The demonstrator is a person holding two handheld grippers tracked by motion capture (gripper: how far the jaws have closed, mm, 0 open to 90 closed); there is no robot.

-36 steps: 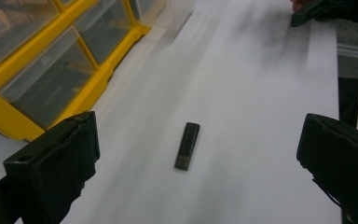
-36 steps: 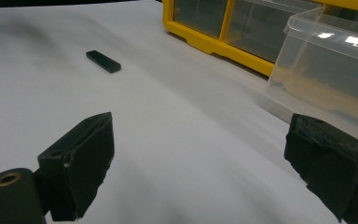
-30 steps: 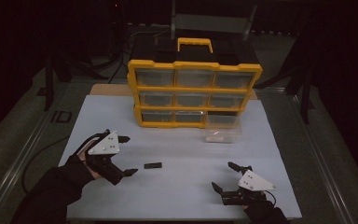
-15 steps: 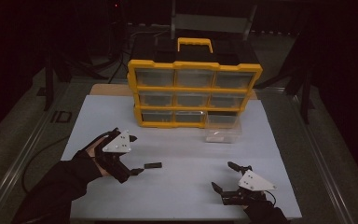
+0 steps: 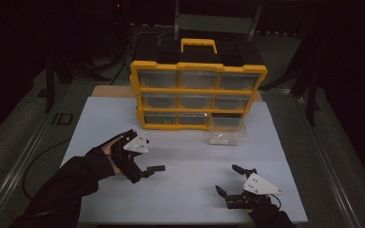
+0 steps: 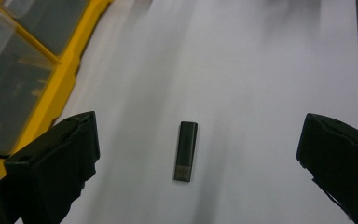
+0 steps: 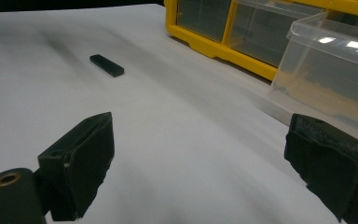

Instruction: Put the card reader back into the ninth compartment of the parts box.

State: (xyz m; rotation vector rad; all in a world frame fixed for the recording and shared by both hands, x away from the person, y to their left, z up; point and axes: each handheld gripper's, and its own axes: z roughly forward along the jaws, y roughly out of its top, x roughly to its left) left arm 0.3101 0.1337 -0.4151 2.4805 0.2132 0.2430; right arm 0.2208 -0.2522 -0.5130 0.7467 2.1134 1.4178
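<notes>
Your left gripper (image 5: pixel 145 164) sits over the left half of the white table sheet (image 5: pixel 185 156), its jaws spread wide and holding nothing. In the left gripper view the small black stick (image 6: pixel 186 150) lies flat on the sheet between those two jaws, clear of both, with bare sheet on either side of it. From the high view the same stick (image 5: pixel 156 168) rests just to the right of the left gripper's tips, nearer to you than the yellow drawer cabinet (image 5: pixel 198 88) and well apart from it. Your right gripper (image 5: pixel 232 179) rests at the near right of the sheet, jaws also parted and empty; in the right gripper view the stick (image 7: pixel 106 65) lies far off to the left, well beyond its jaws. A clear plastic drawer (image 5: pixel 226 135) stands on the sheet just in front of the cabinet's lower right corner, pulled out from the frame, and in the right gripper view its clear wall (image 7: pixel 326 70) rises on the far right, beside the yellow frame. The cabinet stands upright at the far side of the sheet, its handle (image 5: pixel 198 44) on top.
</notes>
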